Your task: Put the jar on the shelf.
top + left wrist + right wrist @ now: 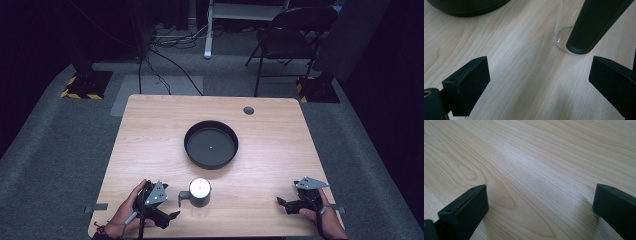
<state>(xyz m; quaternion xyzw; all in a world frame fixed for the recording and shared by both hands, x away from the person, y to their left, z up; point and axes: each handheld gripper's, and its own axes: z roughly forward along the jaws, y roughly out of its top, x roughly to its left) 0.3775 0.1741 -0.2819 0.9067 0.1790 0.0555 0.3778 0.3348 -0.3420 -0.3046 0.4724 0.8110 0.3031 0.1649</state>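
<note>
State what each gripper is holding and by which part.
Nothing is held. The left gripper and the right gripper both stand open over bare table; the jug with its dark handle stands untouched ahead of the left one.

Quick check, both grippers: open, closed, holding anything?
Left gripper: open, holding nothing, jaws wide apart beside the jug.
Right gripper: open, holding nothing, jaws spread over bare table.

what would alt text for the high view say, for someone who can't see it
A light wooden table holds a round black shallow pan at its centre and a dark handled cup with a white top near the front edge. A person's hands hold the left gripper beside the cup and the right gripper apart, both open.
</note>
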